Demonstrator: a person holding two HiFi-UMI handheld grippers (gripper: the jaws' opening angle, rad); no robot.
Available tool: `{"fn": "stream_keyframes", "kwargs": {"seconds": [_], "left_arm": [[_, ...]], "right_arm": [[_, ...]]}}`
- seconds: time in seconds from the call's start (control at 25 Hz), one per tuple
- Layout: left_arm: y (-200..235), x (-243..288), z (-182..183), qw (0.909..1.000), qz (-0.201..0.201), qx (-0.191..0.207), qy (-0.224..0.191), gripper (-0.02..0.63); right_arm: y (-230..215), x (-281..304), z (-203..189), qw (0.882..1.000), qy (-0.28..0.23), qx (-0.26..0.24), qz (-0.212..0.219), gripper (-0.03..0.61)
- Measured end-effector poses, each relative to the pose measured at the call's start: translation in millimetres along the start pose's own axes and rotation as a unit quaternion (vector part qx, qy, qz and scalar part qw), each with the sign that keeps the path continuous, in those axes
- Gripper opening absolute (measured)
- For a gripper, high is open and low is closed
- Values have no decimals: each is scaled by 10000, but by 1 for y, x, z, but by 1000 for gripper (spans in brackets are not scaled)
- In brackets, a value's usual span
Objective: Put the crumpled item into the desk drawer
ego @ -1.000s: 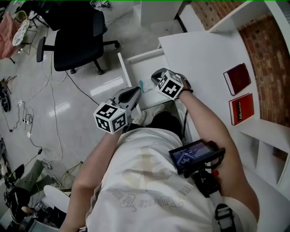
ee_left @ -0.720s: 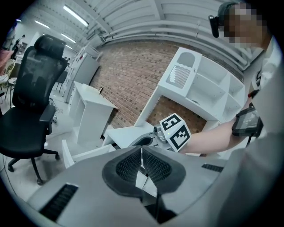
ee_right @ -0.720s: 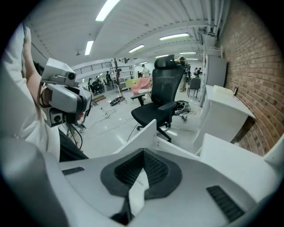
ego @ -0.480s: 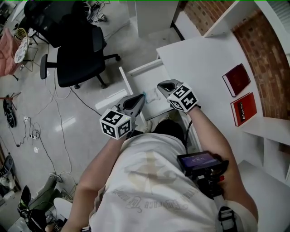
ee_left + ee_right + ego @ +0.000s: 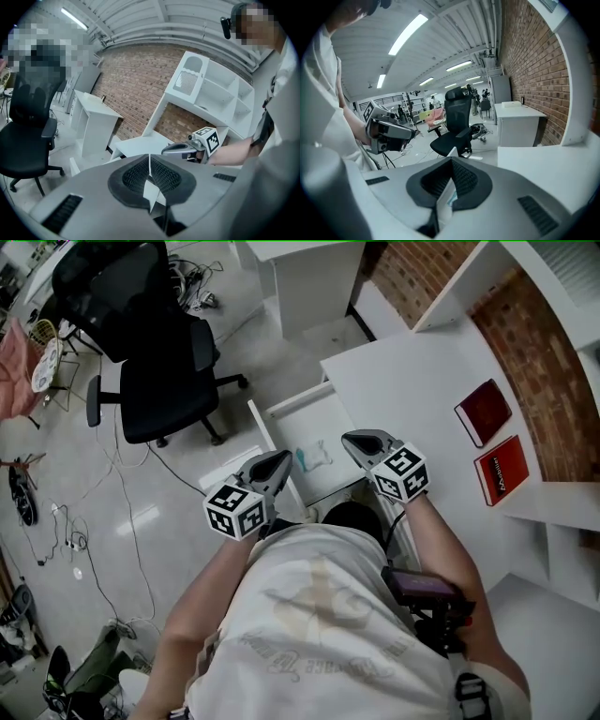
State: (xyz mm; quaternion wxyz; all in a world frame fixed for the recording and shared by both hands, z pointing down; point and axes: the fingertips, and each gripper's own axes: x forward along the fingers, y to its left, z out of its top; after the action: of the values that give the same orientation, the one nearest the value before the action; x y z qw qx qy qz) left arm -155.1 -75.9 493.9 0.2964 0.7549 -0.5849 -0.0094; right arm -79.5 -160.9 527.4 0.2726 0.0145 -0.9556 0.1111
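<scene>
The left tool (image 5: 278, 462) is closed, its two jaws pressed together with nothing between them. The right tool (image 5: 357, 439) is closed too, and it holds nothing. Both sit near the middle of the head view, one on each side of the drawer (image 5: 309, 423), with their tips pointing toward the top of the frame.

The drawer is pulled out and open. The crumpled item (image 5: 314, 457) lies inside it, on the drawer floor, between the two tools and touching neither. It looks white with a bit of blue-green. In the right gripper view a thin blue-green strip shows under the jaws. It may be the same item, but the gap is too thin to be sure.

To the right of the drawer is the white desk (image 5: 412, 362). Two red books (image 5: 484, 412) lie on it at the right side of the frame, well apart from the tools. A black chair (image 5: 164, 371) stands on the floor at the upper left.

So the item looks to be in its place already. If the drawer is to be shut, that is where things could go wrong. A hard push could make the light item slide or hop — it might catch at the drawer's edge. A closed tool tip could also slip off the thin drawer front, or the right tool could bump the desk edge just beside it.
</scene>
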Motion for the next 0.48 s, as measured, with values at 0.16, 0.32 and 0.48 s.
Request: {"fn": "stream_keyframes", "kwargs": {"seconds": [0.16, 0.32, 0.48], "left_arm": [[2, -4, -4, 10000, -31, 13, 13, 28], [-1, 1, -4, 9999, -134, 50, 7, 28], [-7, 3, -4, 9995, -283, 125, 87, 28]], "right_arm": [[3, -11, 4, 9998, -154, 40, -87, 21], [0, -16, 6, 9997, -144, 70, -183, 21], [-2, -19, 15, 9993, -211, 94, -305, 22]]}}
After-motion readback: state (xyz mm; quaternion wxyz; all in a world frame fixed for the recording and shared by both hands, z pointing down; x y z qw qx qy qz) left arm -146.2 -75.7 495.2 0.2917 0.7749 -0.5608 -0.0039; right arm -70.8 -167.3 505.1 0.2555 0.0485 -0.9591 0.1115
